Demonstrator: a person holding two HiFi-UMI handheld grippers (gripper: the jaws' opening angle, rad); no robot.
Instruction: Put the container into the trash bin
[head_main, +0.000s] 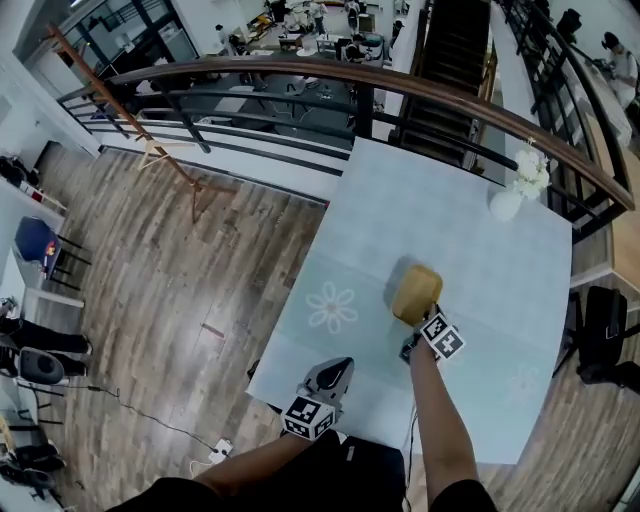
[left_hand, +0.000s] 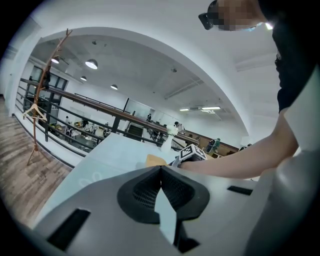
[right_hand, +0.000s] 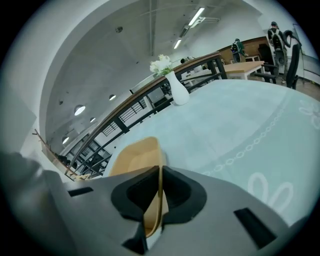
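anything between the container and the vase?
Nothing. Only bare tablecloth lies between the container and the vase, as the head view and right gripper view show.

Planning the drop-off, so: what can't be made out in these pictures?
- Trash bin: in no view.
- Container near end: right gripper view, hidden behind the right gripper.
- Container in left gripper view: only a sliver shows above the left gripper.
- Flowers: head view, too small to identify.
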